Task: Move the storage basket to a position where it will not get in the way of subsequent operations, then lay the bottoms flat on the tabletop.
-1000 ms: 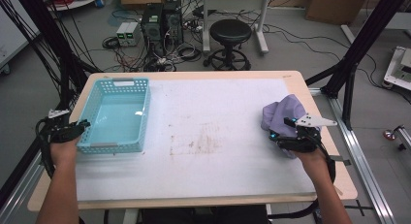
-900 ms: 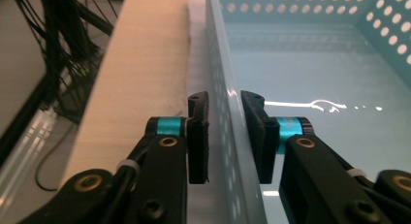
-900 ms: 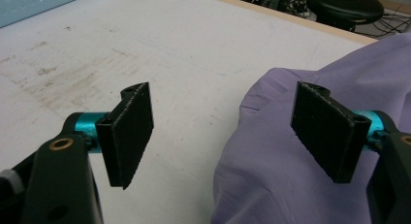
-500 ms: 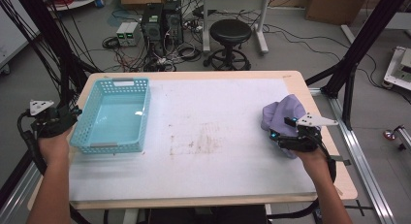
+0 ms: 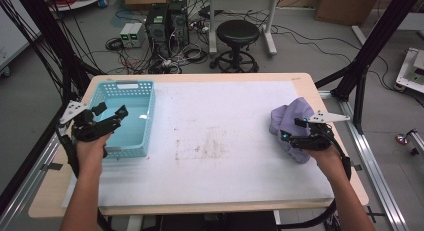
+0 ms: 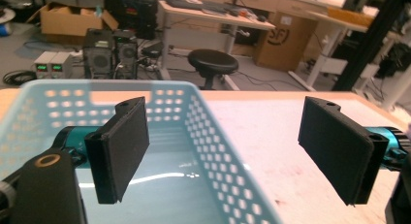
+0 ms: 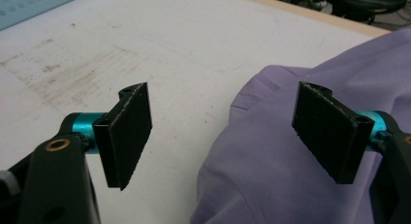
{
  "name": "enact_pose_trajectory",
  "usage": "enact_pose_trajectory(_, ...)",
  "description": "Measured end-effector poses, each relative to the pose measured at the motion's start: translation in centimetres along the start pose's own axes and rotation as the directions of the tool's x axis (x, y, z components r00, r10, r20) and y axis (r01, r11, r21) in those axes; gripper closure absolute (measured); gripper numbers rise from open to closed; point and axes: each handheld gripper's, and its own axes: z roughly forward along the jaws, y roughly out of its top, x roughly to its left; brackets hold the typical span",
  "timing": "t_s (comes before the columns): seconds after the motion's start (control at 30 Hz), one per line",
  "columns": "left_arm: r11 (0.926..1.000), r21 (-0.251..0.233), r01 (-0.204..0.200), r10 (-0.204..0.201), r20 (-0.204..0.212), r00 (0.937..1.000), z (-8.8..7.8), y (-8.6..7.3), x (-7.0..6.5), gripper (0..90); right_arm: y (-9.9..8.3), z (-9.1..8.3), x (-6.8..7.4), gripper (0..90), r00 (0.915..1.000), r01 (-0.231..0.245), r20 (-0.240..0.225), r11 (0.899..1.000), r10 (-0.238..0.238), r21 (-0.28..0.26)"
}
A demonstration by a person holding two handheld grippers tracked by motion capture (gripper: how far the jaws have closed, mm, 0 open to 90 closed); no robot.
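A light blue plastic basket [image 5: 150, 116] stands empty at the table's left side. My left gripper [image 5: 112, 116] hovers over its near left part, pointing right. Its jaws have just been opening and stand wide, pressing on nothing; in the left gripper view [image 6: 225, 132] the basket's perforated wall [image 6: 218, 151] runs below and between them. A crumpled purple cloth [image 5: 290, 116] lies at the table's right edge. My right gripper [image 5: 290, 137] hangs open just over its near side. In the right gripper view [image 7: 223, 112] the cloth [image 7: 291, 185] lies under the right jaw, untouched.
The white table top [image 5: 215, 131] carries brownish stains in the middle. Black frame posts [image 5: 370, 46] rise at both sides of the table. Beyond the far edge are a black stool [image 5: 238, 33], computer towers [image 5: 167, 21] and loose cables on the floor.
The left hand swung out to the left of the basket, then came back right and up over its left side, with the jaws spread wider. The right hand and the cloth stayed put.
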Motion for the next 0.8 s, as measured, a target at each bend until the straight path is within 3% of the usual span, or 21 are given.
enact_pose_trajectory(0.23,0.9968,0.063,-0.049,0.045,0.07,0.9965,1.6,-1.2,-3.3,18.5,0.1,-1.1,0.3,21.5,0.9986,0.004,0.053,1.0,-0.004,-0.013)
enact_pose_trajectory(0.4,0.9968,0.071,-0.038,0.03,0.103,0.9943,2.5,-1.6,-5.0,18.5,0.2,-1.2,-1.3,21.5,0.9919,-0.026,0.124,1.0,0.028,-0.014)
enact_pose_trajectory(0.53,0.9958,0.075,-0.052,0.042,0.122,0.9917,3.0,-1.9,-6.3,18.5,0.5,0.1,-3.0,22.5,0.9847,-0.013,0.174,0.998,0.002,0.061)
enact_pose_trajectory(0.63,0.9942,0.088,-0.062,0.048,0.149,0.9876,3.7,-2.5,-7.2,18.5,0.4,1.5,-3.8,27.4,0.9798,-0.033,0.2,0.987,0.0,0.159)
enact_pose_trajectory(0.73,0.994,0.098,-0.048,0.03,0.178,0.9835,4.3,-3.0,-7.8,18.6,-0.3,2.9,-3.8,47.1,0.9821,-0.06,0.187,0.971,0.016,0.232)
enact_pose_trajectory(0.8,0.9934,0.103,-0.051,0.03,0.191,0.9812,4.6,-3.2,-8.0,18.8,-0.6,3.3,-3.5,70.8,0.9853,-0.078,0.168,0.962,0.034,0.263)
